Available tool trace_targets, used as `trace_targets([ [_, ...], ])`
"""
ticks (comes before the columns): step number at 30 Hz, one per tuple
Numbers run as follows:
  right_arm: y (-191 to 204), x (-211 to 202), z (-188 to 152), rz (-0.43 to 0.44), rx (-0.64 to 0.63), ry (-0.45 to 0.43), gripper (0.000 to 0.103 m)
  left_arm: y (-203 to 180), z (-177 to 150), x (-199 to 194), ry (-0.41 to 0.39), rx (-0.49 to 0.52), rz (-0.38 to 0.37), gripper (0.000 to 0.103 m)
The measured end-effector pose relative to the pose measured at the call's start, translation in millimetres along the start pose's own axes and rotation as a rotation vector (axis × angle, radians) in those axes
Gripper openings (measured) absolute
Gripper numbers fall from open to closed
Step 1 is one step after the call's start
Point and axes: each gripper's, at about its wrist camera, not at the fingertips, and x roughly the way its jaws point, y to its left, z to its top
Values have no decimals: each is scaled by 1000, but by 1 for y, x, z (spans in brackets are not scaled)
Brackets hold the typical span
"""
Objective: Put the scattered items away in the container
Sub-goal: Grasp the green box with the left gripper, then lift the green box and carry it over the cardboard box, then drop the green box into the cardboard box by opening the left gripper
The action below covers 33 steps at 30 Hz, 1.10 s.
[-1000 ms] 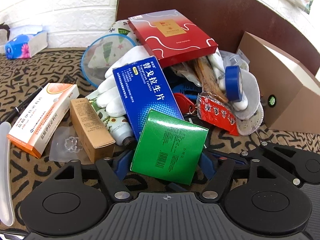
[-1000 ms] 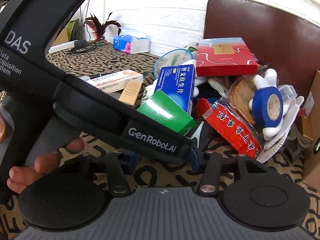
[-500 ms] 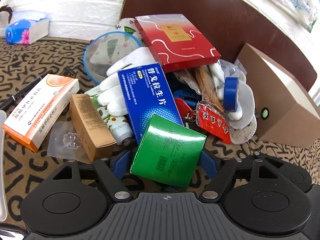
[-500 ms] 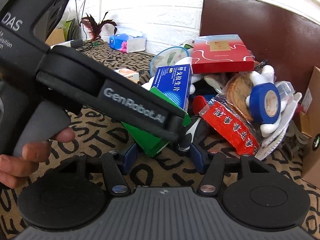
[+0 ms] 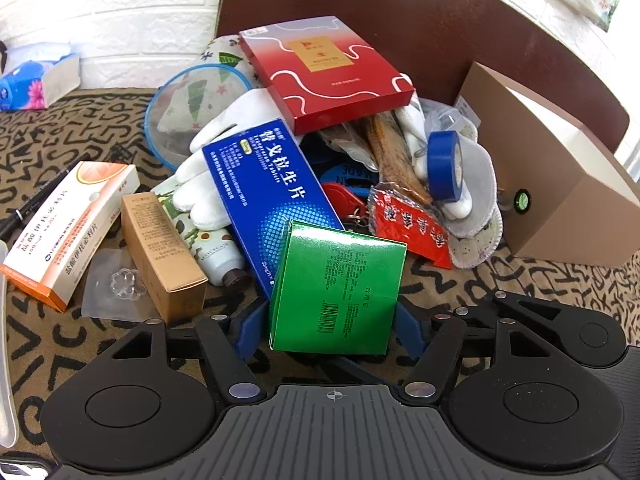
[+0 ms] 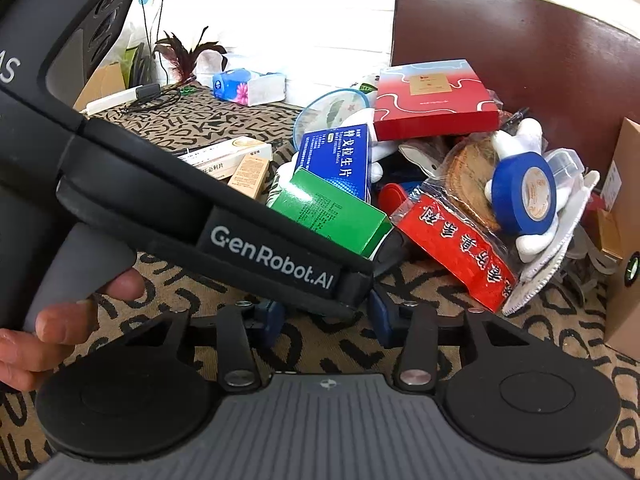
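Observation:
My left gripper (image 5: 332, 324) is shut on a green box (image 5: 338, 288) and holds it in front of a heap of items; the box also shows in the right wrist view (image 6: 332, 208). The heap holds a blue medicine box (image 5: 272, 196), a red flat box (image 5: 324, 72), a blue tape roll (image 5: 444, 166), a red snack packet (image 5: 412, 228) and white gloves (image 5: 216, 152). A brown cardboard box (image 5: 552, 184) stands at the right. My right gripper (image 6: 326, 316) is open and empty, low over the patterned cloth, just behind the left gripper's body (image 6: 224, 216).
An orange-white medicine box (image 5: 68, 224), a tan carton (image 5: 160, 248), a hand-cream tube (image 5: 208, 244), a clear hook pad (image 5: 120, 284) and a black pen (image 5: 32, 204) lie at the left. A tissue pack (image 5: 36, 80) sits by the white wall. A brown chair back (image 5: 420, 20) stands behind.
My left gripper has lifted and shifted with the green box still in it. The right gripper has barely moved.

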Motion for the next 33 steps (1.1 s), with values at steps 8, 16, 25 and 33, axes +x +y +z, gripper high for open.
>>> trace_targets([
  [8, -5, -21, -6, -20, 6, -16, 49, -19, -3, -8, 1, 31, -18, 73],
  [16, -23, -73, -23, -79, 30, -69, 49, -66, -8, -23, -12, 76, -111, 72],
  [25, -72, -146, -30, -212, 93, -170, 49, -155, 11, -33, -59, 188, -246, 71],
  [33, -129, -187, -7, -399, 97, -272, 49, -240, 65, -31, -146, 307, -338, 74],
])
